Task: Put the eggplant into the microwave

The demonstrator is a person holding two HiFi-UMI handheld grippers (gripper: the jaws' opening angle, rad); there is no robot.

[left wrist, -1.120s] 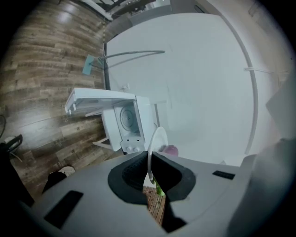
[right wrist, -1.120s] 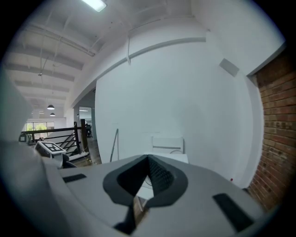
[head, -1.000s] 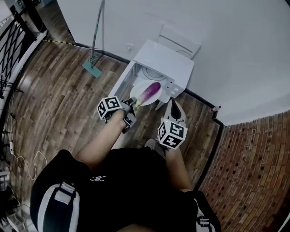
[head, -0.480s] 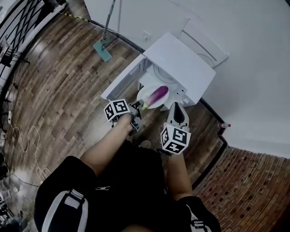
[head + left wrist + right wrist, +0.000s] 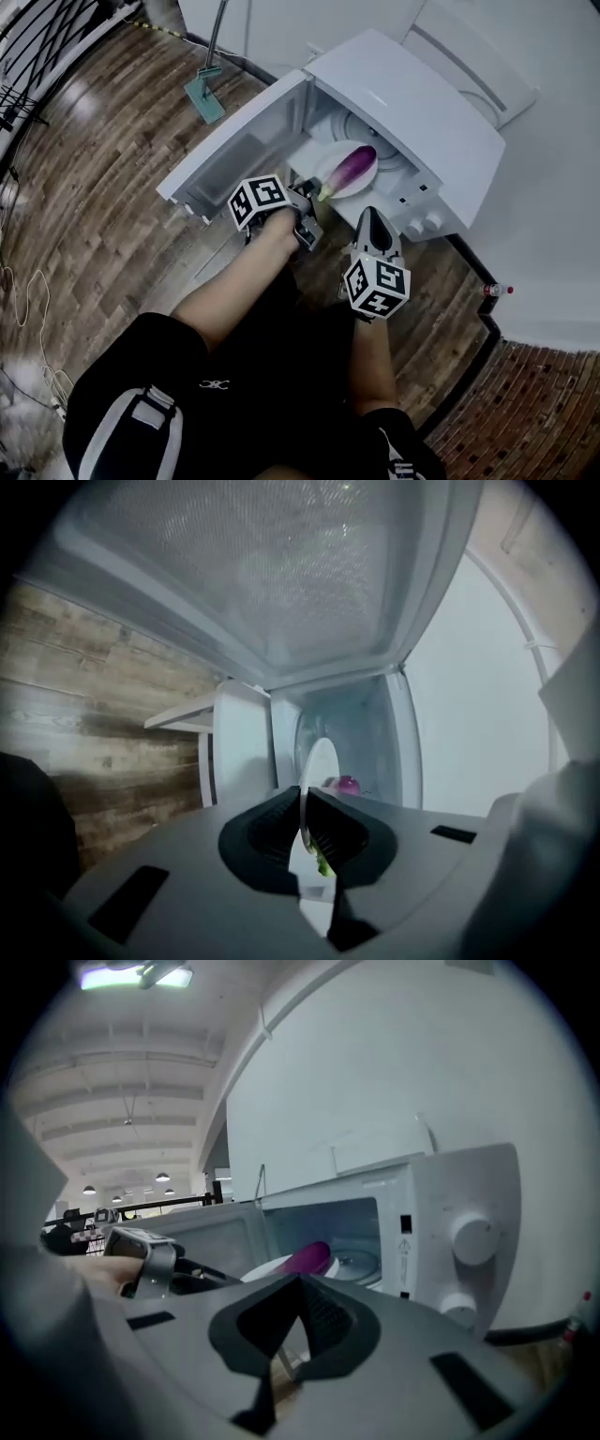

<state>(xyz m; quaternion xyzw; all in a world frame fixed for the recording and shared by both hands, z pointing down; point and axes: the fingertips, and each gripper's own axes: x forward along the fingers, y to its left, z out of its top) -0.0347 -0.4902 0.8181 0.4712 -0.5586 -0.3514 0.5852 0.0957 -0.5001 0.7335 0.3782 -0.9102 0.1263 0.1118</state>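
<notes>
One microwave (image 5: 412,103) stands where wood floor (image 5: 94,159) meets wall (image 5: 562,206).

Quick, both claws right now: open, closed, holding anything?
Left claw: closed on the rim of the white plate carrying the eggplant.
Right claw: closed, nothing in it.

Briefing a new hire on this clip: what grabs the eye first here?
The purple eggplant lies on a white plate, held at the mouth of the white microwave, whose door stands wide open. The left claw is clamped on the plate's rim. The right claw is shut and empty, just beside it.
</notes>
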